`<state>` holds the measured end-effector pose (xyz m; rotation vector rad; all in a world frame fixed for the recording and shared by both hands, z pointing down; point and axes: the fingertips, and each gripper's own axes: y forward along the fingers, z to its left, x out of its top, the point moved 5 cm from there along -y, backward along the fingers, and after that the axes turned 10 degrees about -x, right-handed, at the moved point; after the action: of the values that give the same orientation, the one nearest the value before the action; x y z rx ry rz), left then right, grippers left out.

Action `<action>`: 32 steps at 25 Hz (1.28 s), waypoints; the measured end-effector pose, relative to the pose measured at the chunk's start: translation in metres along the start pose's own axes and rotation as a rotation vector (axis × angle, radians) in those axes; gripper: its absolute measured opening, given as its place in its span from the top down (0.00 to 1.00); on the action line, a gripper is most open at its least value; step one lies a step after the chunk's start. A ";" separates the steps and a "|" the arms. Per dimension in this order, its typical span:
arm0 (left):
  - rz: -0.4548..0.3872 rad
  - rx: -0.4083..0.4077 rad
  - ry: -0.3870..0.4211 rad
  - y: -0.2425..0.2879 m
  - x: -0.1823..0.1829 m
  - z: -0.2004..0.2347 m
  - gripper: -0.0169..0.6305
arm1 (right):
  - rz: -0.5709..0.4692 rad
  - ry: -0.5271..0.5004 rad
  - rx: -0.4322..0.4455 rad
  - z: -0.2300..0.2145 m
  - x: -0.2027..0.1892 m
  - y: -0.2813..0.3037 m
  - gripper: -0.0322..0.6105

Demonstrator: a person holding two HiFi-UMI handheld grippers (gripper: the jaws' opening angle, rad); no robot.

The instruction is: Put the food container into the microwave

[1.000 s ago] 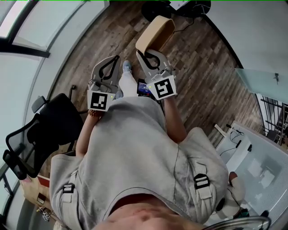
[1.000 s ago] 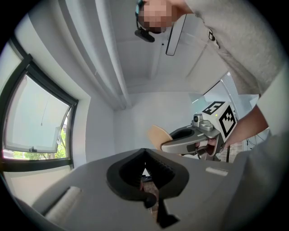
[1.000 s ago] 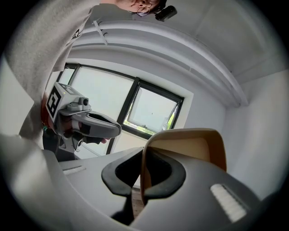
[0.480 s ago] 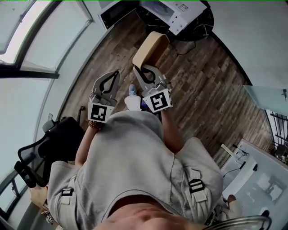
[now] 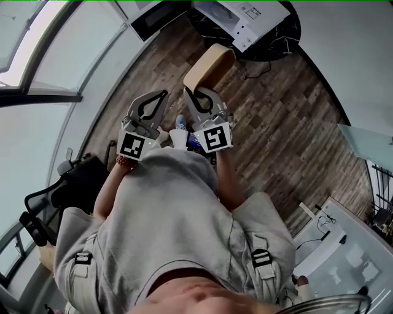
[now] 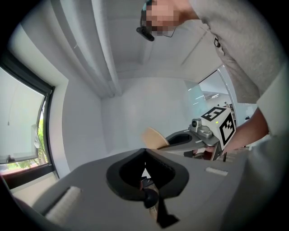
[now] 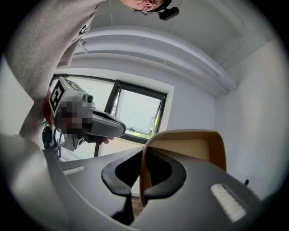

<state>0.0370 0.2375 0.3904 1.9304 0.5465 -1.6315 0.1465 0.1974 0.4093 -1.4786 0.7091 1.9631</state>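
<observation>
The tan food container (image 5: 209, 61) hangs in front of me above the wooden floor, with my right gripper (image 5: 196, 92) shut on its rim. In the right gripper view the container (image 7: 189, 151) fills the space past the jaws, its wall pinched between them at my right gripper (image 7: 142, 158). My left gripper (image 5: 163, 93) is beside it on the left, shut and empty; its tips meet at my left gripper (image 6: 144, 155). A white box-shaped appliance (image 5: 249, 18), apparently the microwave, sits on a dark round table (image 5: 279, 43) at the top, with a dark-windowed panel (image 5: 153, 15) to its left.
A black office chair (image 5: 55, 196) stands at the left by the window wall (image 5: 43, 80). White desks (image 5: 350, 257) with cables are at the lower right. Wooden floor (image 5: 282, 116) spreads between me and the table.
The white appliance and its table have come into view at the top as I moved toward them. Both grippers keep their places, the right one still holding the container.
</observation>
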 end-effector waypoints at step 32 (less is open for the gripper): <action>-0.060 -0.150 -0.058 0.109 -0.016 0.105 0.98 | 0.141 -0.064 -0.082 -0.064 -0.016 0.085 0.90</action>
<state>0.0225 0.0869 0.4107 1.7685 0.6894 -1.6291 0.1317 0.0909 0.4149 -1.4405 0.7303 2.1599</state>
